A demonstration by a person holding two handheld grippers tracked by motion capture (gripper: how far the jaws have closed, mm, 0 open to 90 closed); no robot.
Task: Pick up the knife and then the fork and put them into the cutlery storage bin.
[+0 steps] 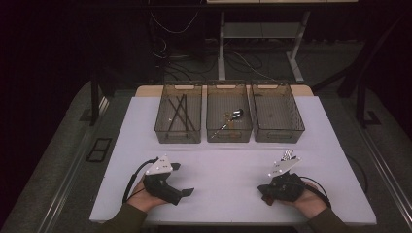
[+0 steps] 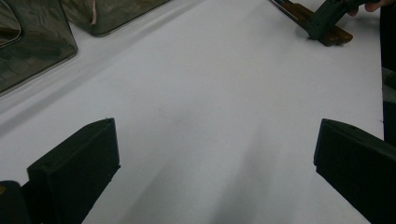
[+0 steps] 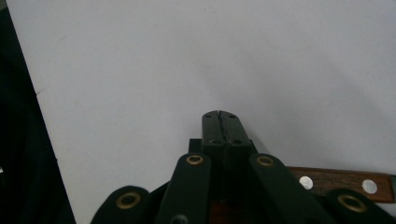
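- Two grippers rest on the white table [image 1: 223, 160].
- Right gripper [image 3: 220, 115]: jaws pressed together, nothing between the tips; a wooden-handled knife [image 3: 343, 183] lies flat just beneath and beside them.
- Left gripper [image 1: 183, 178]: jaws wide apart, bare table between.
- Beyond both: three mesh bins [image 1: 228, 138].

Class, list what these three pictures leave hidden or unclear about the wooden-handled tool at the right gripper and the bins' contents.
- Wooden handle, right gripper view: the right gripper covers its near part; whether it is gripped is unclear.
- Its far end, left gripper view: cut off by the top edge.
- Middle bin, high view: contents too small to identify.
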